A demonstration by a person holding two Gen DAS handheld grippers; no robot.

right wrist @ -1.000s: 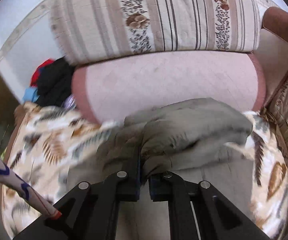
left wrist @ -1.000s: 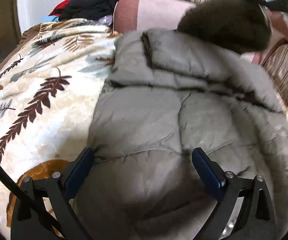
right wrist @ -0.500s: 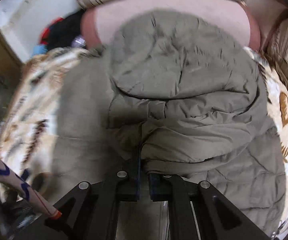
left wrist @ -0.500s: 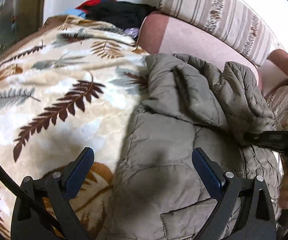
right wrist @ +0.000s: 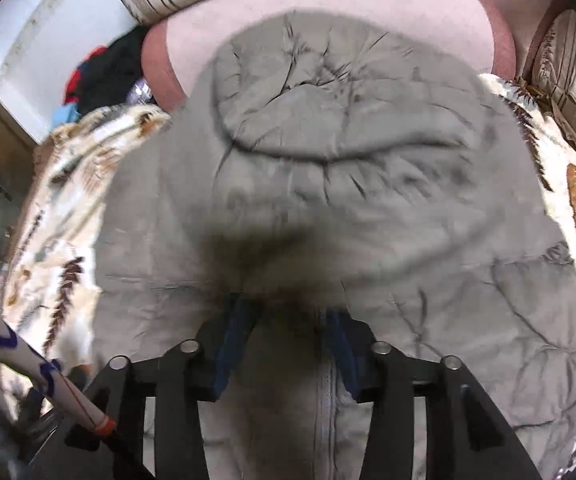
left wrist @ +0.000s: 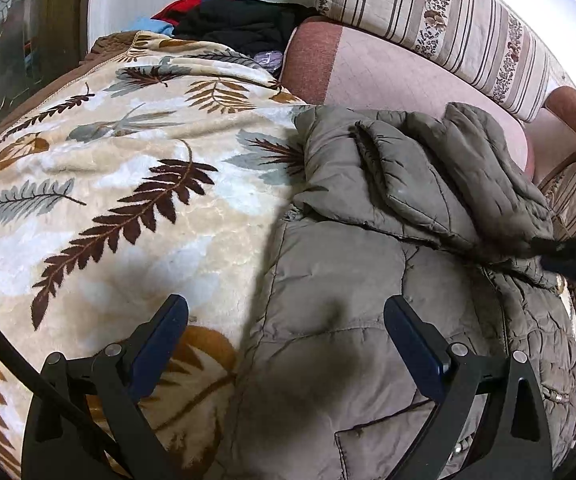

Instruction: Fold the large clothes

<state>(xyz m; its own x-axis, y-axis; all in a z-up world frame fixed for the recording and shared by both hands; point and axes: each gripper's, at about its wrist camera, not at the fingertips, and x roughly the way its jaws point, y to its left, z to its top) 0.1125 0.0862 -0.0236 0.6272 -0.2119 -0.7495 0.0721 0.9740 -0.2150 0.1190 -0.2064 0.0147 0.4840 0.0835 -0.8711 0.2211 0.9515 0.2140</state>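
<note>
A grey-green quilted jacket [left wrist: 367,280] lies on a cream blanket [left wrist: 128,200] printed with brown and grey fern leaves, which covers the seat of a sofa. The jacket takes up the right part of the blanket, its upper end reaching the pink bolster cushion [left wrist: 387,76] along the back edge of the seat, and a folded-over part of it, sleeve or hood, lies heaped on top at that end. Above the bolster a striped, flower-patterned back cushion [left wrist: 447,28] leans against the wall. At the far left end of the bolster, a pile of dark clothes [left wrist: 240,20] with bits of red and blue sits in the back corner. The left tongs [left wrist: 286,344] are released, their blue-padded fingers spread wide and gripping nothing; they hover over the near left edge of the jacket, one finger above the blanket and the other above the quilted fabric. In the right wrist view the picture is blurred by motion; the right tongs [right wrist: 288,340] are partly parted, with a dark fold of the jacket [right wrist: 327,200] bulging just ahead of the blue pads, and I cannot tell whether any fabric is pinched between them. A zipper line of the jacket runs down between the two fingers. A white cord with blue markings [right wrist: 40,360] crosses the lower left corner of that view.
</note>
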